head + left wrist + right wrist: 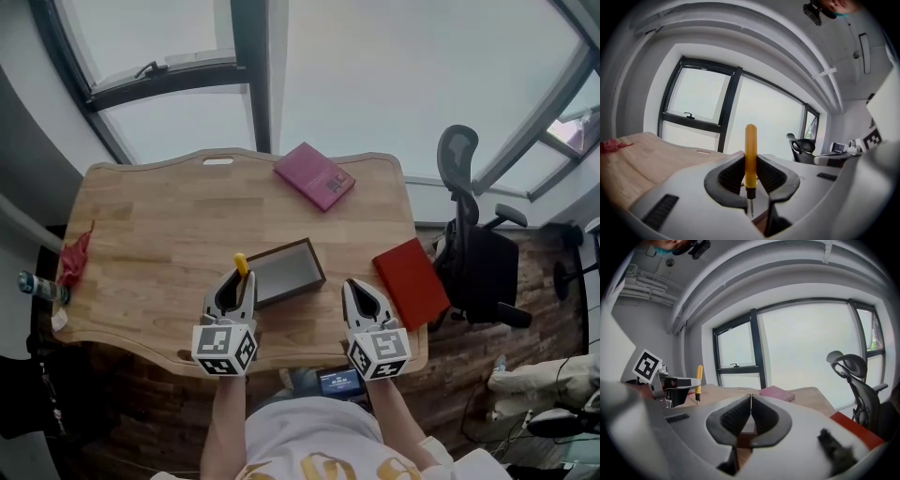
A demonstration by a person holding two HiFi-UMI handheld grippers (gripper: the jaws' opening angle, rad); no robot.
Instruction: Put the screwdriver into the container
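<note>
Yellow-handled screwdriver [750,154] clamped upright, tip down, in my left gripper [750,174], dark open rectangular container [287,273] just right of it; right gripper [750,414] closed, empty

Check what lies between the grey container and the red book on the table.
In the head view, the right hand-held gripper is between the container and the red book, its jaws shut on nothing.

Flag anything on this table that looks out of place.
The red book sticks out past the table's right edge and could slip off. A crumpled red scrap lies at the left edge.
</note>
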